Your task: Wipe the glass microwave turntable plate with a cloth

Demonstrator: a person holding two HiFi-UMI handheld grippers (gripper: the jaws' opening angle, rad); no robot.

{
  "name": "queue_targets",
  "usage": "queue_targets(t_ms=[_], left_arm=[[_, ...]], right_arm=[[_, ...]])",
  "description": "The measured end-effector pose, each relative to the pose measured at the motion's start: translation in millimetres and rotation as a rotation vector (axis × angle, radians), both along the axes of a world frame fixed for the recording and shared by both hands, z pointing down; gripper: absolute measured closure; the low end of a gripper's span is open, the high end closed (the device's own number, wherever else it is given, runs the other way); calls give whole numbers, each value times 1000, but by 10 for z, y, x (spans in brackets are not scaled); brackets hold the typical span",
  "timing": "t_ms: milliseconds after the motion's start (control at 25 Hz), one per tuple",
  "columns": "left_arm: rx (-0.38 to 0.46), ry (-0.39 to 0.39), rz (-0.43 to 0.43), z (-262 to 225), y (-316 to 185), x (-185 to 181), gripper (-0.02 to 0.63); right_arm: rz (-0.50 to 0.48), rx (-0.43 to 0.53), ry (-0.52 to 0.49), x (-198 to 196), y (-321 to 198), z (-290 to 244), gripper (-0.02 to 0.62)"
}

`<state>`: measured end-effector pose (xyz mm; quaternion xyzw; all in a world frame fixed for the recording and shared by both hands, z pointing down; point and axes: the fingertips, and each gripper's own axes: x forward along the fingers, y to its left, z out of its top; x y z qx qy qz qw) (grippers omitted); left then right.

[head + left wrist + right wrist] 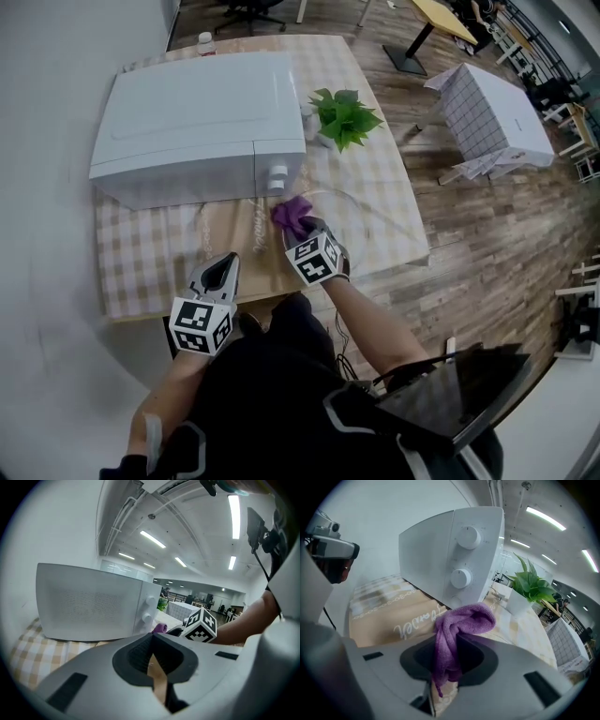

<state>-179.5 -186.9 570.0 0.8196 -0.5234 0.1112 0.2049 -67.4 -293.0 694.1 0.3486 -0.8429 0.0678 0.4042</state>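
In the head view the glass turntable plate (367, 217) lies flat on the table to the right of the microwave's front corner, its clear rim only faintly visible. My right gripper (298, 231) is at the plate's left edge, shut on a bunched purple cloth (292, 215). The cloth (461, 619) bulges out of the right gripper (449, 641) in the right gripper view. My left gripper (227, 266) hovers over the table's front part, left of the plate, its jaws together with nothing between them. In its own view the left gripper (152, 637) faces the microwave.
A white microwave (197, 122) (89, 602) (450, 550) fills the left back of the checked tablecloth (141, 253). A potted green plant (345, 114) (529, 585) stands right of it, behind the plate. A small bottle (205, 42) sits behind the microwave. A checked box (492, 117) stands on the floor.
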Motion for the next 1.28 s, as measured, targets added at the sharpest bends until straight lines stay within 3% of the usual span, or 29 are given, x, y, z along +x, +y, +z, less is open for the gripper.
queue_targets(t_ms=[1040, 1280], left_arm=[[74, 19, 120, -209, 294, 263, 604], [74, 22, 106, -183, 293, 234, 604]], right_arm=[[88, -34, -14, 243, 930, -1, 502], [122, -59, -39, 310, 1025, -20, 502]])
